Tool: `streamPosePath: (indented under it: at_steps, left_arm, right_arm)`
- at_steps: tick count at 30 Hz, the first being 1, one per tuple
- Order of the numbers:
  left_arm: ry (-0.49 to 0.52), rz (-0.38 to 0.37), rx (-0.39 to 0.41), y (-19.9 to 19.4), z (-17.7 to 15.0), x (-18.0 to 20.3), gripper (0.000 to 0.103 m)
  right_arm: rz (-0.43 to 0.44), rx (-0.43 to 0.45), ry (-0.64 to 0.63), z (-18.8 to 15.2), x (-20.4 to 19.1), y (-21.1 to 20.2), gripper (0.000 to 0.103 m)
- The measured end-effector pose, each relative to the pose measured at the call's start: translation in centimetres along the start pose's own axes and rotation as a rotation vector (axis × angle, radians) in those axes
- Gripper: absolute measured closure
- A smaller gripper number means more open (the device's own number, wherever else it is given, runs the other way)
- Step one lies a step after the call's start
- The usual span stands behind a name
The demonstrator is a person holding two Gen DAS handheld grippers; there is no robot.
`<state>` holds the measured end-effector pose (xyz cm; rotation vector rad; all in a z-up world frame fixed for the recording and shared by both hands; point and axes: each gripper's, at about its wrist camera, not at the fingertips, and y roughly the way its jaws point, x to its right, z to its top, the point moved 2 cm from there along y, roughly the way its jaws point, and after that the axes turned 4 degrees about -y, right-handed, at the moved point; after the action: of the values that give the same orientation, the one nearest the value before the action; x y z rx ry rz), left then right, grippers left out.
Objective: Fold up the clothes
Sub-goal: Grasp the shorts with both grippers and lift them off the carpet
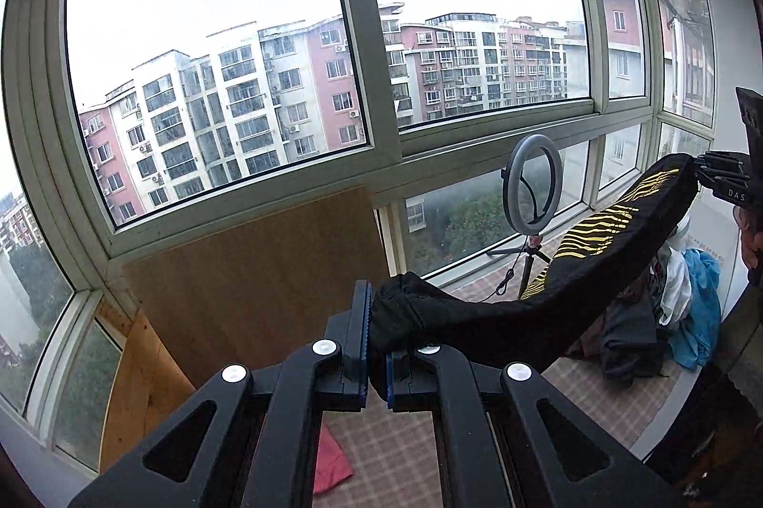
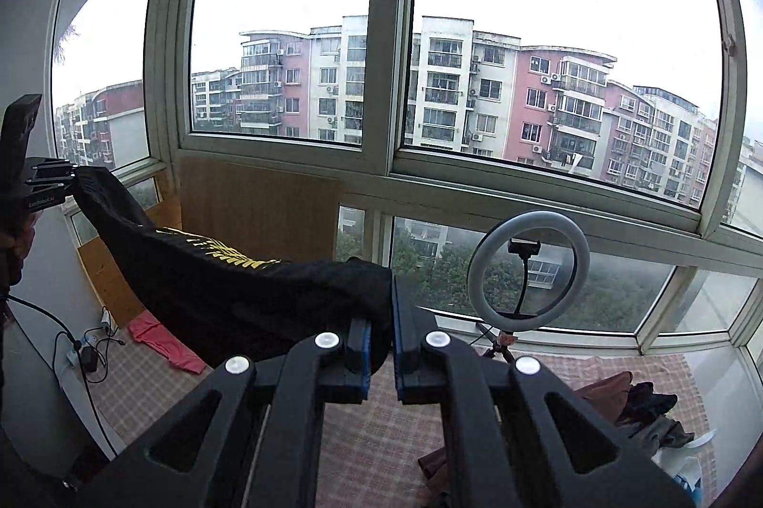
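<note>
A black garment with a yellow print (image 1: 548, 307) hangs stretched in the air between both grippers, high in front of the windows. My left gripper (image 1: 379, 341) is shut on one bunched end of it. The right gripper (image 1: 715, 174) shows at the far right edge of the left wrist view, clamped on the other end. In the right wrist view my right gripper (image 2: 381, 331) pinches the black garment (image 2: 229, 284), which runs up and left to the left gripper (image 2: 52, 179). A hand holds that gripper.
A ring light on a tripod (image 2: 527, 272) stands by the window sill. A pile of mixed clothes (image 1: 667, 317) lies at the right on the checked cloth surface (image 2: 376, 436). A pink garment (image 2: 167, 346) lies at the left, near cables and a plug (image 2: 88, 355). A wooden board (image 1: 257, 269) leans under the window.
</note>
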<state>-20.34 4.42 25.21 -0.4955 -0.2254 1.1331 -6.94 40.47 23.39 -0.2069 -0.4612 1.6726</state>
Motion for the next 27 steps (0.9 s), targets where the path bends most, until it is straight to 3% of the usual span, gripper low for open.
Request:
streamPosePath:
  at_steps: [3, 5, 9, 12, 13, 15, 17, 18, 21, 23, 25, 27]
  left_arm:
    - [0.020, -0.032, -0.030, -0.6, -1.0, 0.4, 0.099]
    - [0.032, -0.036, -0.088, 1.0, -2.6, 0.7, 0.099]
    - [-0.011, -0.063, -0.311, 9.6, -9.0, 0.7, 0.099]
    - [-0.045, -0.072, -0.537, 18.9, -16.5, 0.8, 0.099]
    - [-0.055, -0.070, -0.617, 22.0, -19.2, 0.9, 0.094]
    - [-0.085, -0.026, -0.781, 27.2, -24.9, 0.4, 0.093]
    - [-0.129, 0.004, -0.891, 29.5, -30.0, 0.1, 0.089]
    - [-0.166, -0.012, -0.907, 29.8, -31.3, -0.1, 0.085]
    - [-0.186, -0.026, -0.897, 28.3, -33.2, 0.1, 0.075]
    - [-0.162, -0.015, -0.862, 26.2, -33.4, 0.6, 0.071]
    - [-0.175, -0.025, -0.829, 24.3, -33.1, 0.9, 0.069]
    - [-0.203, -0.035, -0.807, 23.4, -32.8, 1.0, 0.069]
  right_arm:
    - [0.034, -0.021, 0.008, -1.9, -0.6, -0.8, 0.097]
    - [0.056, -0.071, 0.030, -4.4, -1.1, 0.2, 0.097]
    - [0.147, -0.264, 0.134, -12.5, -2.1, 6.5, 0.096]
    - [0.202, -0.460, 0.225, -20.8, -3.3, 13.2, 0.096]
    - [0.210, -0.534, 0.245, -23.8, -3.9, 15.6, 0.096]
    - [0.191, -0.726, 0.225, -30.0, -5.3, 20.0, 0.095]
    - [0.197, -0.885, 0.214, -34.7, -5.7, 22.3, 0.095]
    - [0.206, -0.949, 0.211, -36.6, -5.8, 23.0, 0.094]
    - [0.224, -0.968, 0.161, -36.8, -4.9, 22.3, 0.087]
    - [0.220, -0.931, 0.068, -34.7, -4.5, 21.6, 0.067]
    - [0.216, -0.865, -0.035, -31.8, -4.7, 21.3, 0.059]
    - [0.229, -0.804, -0.124, -29.1, -5.4, 22.0, 0.058]
